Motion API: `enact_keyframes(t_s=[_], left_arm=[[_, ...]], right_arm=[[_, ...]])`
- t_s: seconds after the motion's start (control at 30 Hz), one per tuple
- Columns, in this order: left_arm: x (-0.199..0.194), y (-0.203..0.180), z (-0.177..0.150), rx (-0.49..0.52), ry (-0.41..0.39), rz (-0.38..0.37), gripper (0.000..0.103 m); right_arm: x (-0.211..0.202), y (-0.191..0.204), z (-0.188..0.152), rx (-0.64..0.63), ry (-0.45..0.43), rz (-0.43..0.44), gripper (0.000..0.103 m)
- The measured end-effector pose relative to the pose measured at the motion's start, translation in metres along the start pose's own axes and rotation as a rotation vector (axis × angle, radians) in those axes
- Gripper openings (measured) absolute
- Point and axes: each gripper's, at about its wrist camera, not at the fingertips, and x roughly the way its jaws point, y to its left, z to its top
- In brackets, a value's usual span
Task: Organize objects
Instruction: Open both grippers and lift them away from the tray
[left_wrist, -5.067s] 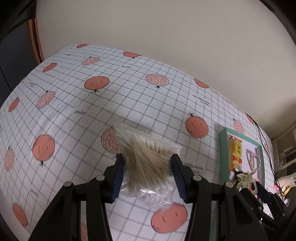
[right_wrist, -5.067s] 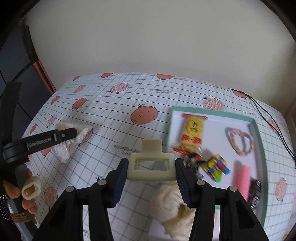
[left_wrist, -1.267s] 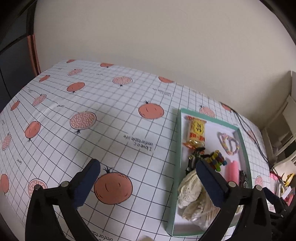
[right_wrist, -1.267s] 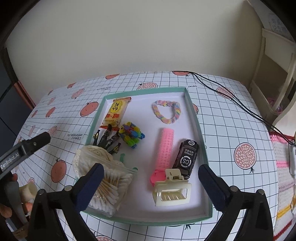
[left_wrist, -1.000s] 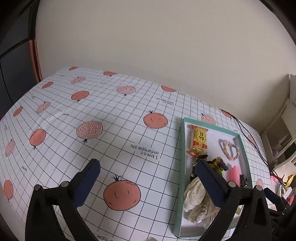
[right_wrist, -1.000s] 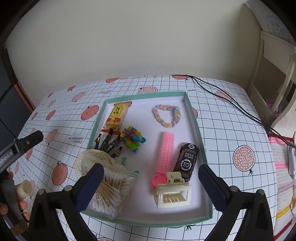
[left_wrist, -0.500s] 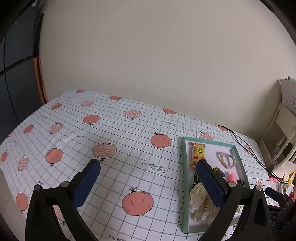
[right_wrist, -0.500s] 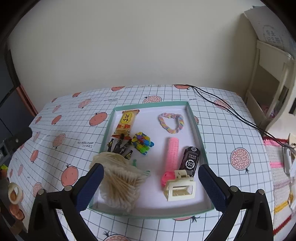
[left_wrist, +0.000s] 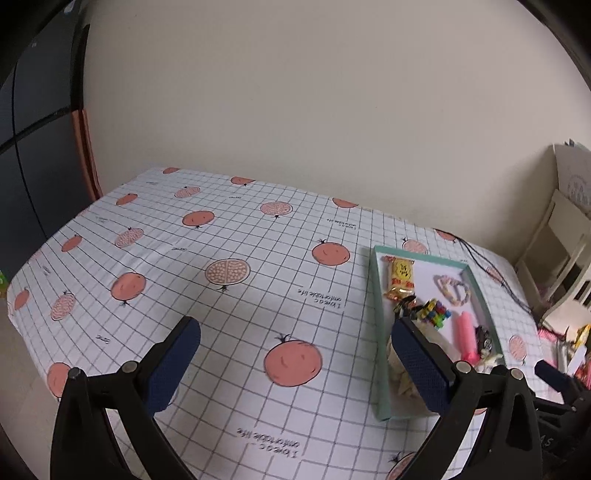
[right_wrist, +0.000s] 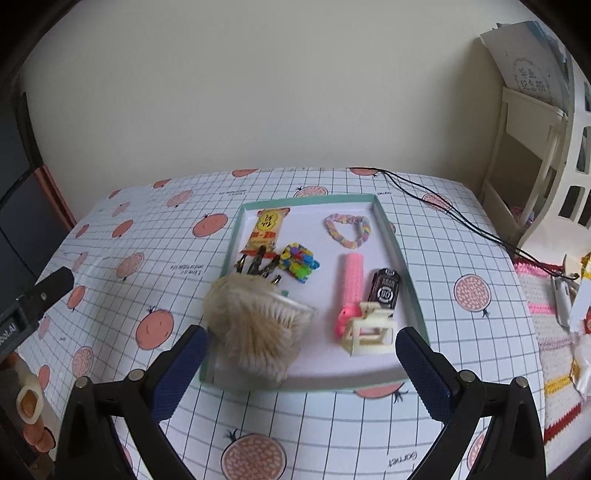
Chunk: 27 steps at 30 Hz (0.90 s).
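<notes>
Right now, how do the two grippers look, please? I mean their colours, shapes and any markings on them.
Both are alike. The left gripper and the right gripper each have two black plastic arms with silver screws, ending in dark blue ribbed pads. In the right wrist view, the left gripper's black body carries partly cut-off white lettering. No cables or sleeves can be seen on them.

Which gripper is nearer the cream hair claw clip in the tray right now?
Right. The right gripper hangs open just in front of the hair claw clip; the left gripper is open over bare tablecloth, left of the tray.
</notes>
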Motion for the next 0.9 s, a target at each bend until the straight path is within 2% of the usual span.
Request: enact_keyframes(t_s=[0.17,0.37,0.6,0.7,0.9], left_arm=[[-0.004,0.008,-0.011,0.014,0.01,0.007,0.103],[0.004,0.016,-0.037,-0.007,0.072,-0.016,0.103],[0.032,0.019,-0.087,0.012,0.168,0.031,0.103],[0.043,0.02,-0.1,0.031,0.197,0.039,0.103],[0.058,0.025,-0.12,0.053,0.232,0.058,0.103]], right_arm=[[0.0,0.006,-0.015,0.0,0.018,-0.006,0.103],[0.013,0.013,-0.04,-0.026,0.058,-0.032,0.103],[0.034,0.014,-0.074,-0.021,0.119,-0.042,0.103],[0.042,0.017,-0.084,-0.042,0.132,-0.052,0.103],[0.059,0.004,-0.101,0.012,0.174,-0.06,0.103]])
